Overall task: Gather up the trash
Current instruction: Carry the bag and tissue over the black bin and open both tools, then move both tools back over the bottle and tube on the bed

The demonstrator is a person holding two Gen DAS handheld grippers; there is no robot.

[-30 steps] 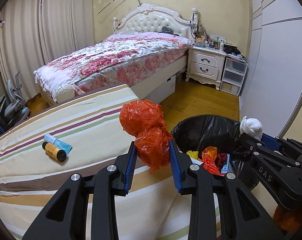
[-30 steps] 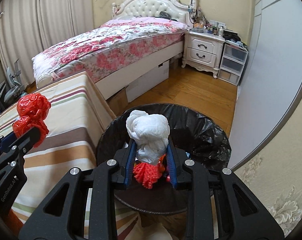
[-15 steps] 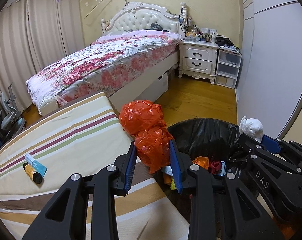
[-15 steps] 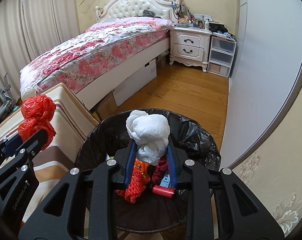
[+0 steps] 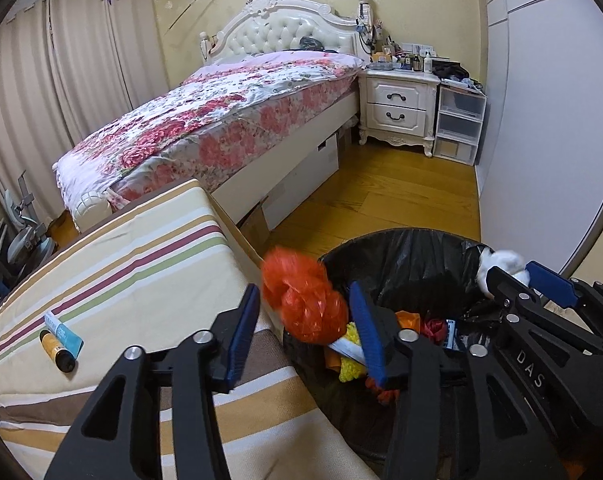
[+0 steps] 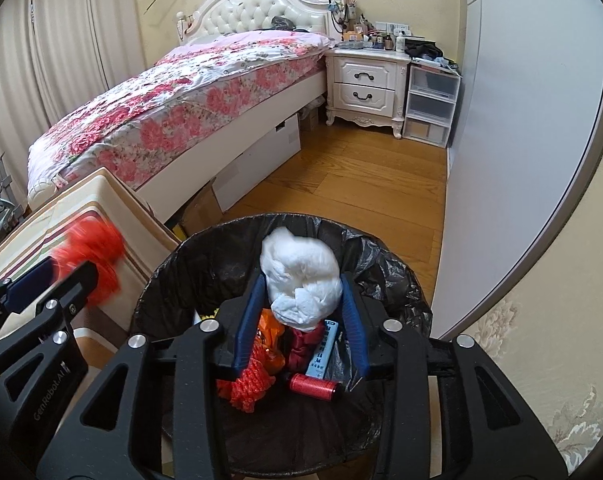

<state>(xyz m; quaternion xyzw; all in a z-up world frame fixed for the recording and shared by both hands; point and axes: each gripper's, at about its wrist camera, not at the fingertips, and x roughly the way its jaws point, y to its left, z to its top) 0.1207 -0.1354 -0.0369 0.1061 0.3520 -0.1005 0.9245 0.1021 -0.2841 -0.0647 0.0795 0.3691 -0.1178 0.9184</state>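
- Both grippers have carried their loads across from the striped desk to the black-lined trash bin, and both sets of fingers have just been opening.
- Left gripper: its fingers now stand clear of the crumpled red bag, which is blurred between them, apparently dropping at the bin's near rim.
- Right gripper: its fingers are partly spread; the white wad sits between them over the bin's middle, and a gap shows at the right pad, so it looks released.
- Progress: the bin already holds red netting, a red cylinder, a blue-white packet and other scraps. These two pieces look about to join them.
- Left to do: an orange tube and a blue-white tube lie side by side on the desk; whether they count as trash is unclear.
- Room: a bedroom with a floral bed, white nightstand, wood floor and curtains.
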